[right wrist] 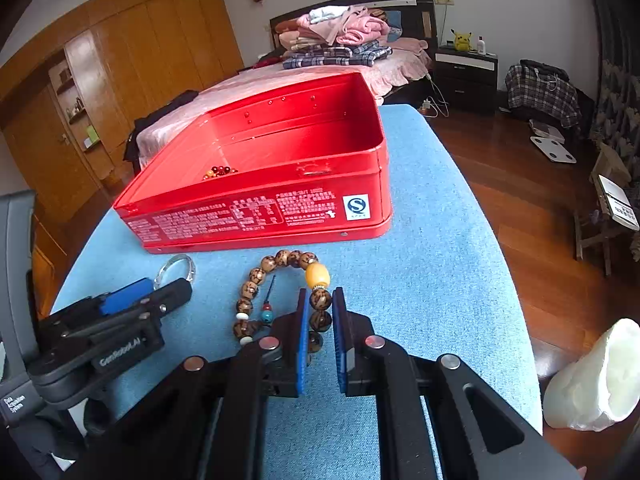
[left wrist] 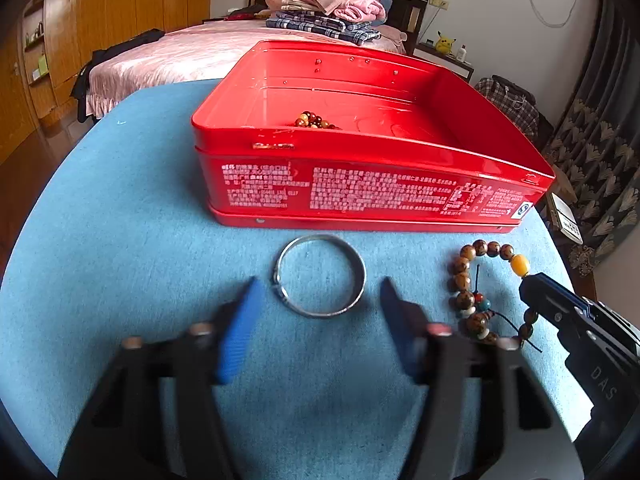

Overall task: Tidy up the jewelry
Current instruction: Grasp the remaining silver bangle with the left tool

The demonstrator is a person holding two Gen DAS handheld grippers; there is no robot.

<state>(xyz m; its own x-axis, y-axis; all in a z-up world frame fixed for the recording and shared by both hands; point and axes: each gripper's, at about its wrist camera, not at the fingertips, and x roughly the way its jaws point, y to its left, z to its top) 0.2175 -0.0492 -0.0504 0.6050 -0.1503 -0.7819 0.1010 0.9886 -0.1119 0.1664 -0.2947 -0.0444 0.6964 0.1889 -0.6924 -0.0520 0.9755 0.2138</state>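
Right gripper (right wrist: 320, 312): jaws narrowed around one side of the bead bracelet (right wrist: 280, 292), pads straddling the beads just below the amber one; whether they already pinch is unclear (a slim gap shows on the right pad).

Left gripper (left wrist: 318, 296): jaws wide apart, low over the blue cloth (left wrist: 120, 260), silver bangle (left wrist: 320, 276) lying flat directly ahead between the tips.

Both pieces sit just before the red tin (left wrist: 360, 196), which is open-topped with another bead string (left wrist: 316, 120) inside.

Judgement: tin lies straight ahead of both grippers; each lift must clear its near wall.
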